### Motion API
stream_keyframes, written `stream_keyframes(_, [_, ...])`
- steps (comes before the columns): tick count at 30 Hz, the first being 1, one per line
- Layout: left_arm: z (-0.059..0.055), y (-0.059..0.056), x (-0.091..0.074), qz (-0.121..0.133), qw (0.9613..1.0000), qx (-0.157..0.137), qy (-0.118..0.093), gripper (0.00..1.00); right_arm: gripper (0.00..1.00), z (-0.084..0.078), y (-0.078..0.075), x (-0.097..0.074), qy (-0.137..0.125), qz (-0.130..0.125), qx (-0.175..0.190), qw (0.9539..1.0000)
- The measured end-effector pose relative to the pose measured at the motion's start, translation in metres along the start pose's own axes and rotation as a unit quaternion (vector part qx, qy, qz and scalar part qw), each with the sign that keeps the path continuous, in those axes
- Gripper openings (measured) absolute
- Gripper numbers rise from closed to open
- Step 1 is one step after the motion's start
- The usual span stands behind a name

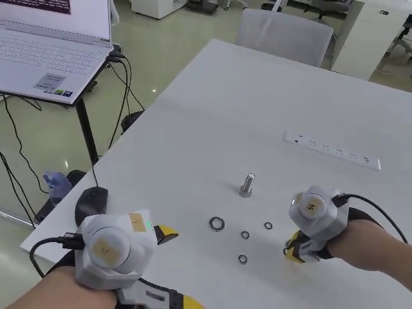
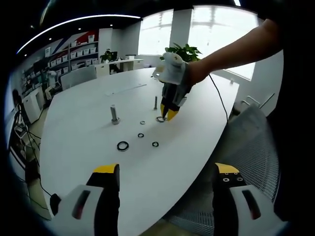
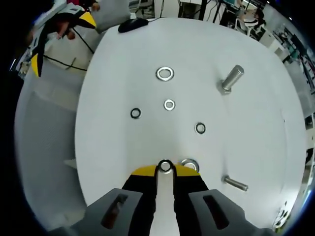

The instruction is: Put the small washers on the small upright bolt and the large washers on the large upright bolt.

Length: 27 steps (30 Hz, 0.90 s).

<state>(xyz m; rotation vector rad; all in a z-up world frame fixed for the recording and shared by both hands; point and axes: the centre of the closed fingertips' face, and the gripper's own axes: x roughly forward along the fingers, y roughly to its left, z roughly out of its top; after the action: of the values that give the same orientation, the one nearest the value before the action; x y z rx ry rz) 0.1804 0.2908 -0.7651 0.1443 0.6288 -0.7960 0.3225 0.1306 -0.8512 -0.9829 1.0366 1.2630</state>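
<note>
Starting at your left, the left gripper point(image 2: 166, 169) hangs at the near edge of the white table point(image 1: 212, 109), jaws wide apart and empty. Mid-table lie a large washer point(image 3: 165, 73) and three loose small washers point(image 3: 169, 104), with the large bolt point(image 3: 231, 78) upright beyond them. Your right gripper point(image 3: 165, 172) is pinched on a small washer point(image 3: 165, 166) at the tabletop. Lift it level and centre its hole over the small bolt point(image 3: 236, 184) just to the right. Whether the second large washer point(image 3: 190, 164) touches the jaws is hard to tell.
</note>
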Motion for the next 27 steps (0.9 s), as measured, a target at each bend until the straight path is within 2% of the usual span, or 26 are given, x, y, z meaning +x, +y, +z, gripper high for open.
stream_keyframes(7, [-0.001,0.008,0.004,0.004,1.0,0.004,0.0,0.81,0.12,-0.015,-0.002,-0.015,0.001,-0.004,0.014,0.9999])
stream_keyframes(16, [0.003,0.017,0.008,0.007,1.0,0.003,-0.003,0.83,0.12,-0.034,-0.007,-0.037,-0.005,-0.013,0.03,0.9994])
stream_keyframes(27, [-0.002,0.021,0.014,0.007,0.9999,0.002,0.009,0.84,0.12,-0.056,-0.03,-0.056,-0.007,-0.027,0.059,0.9979])
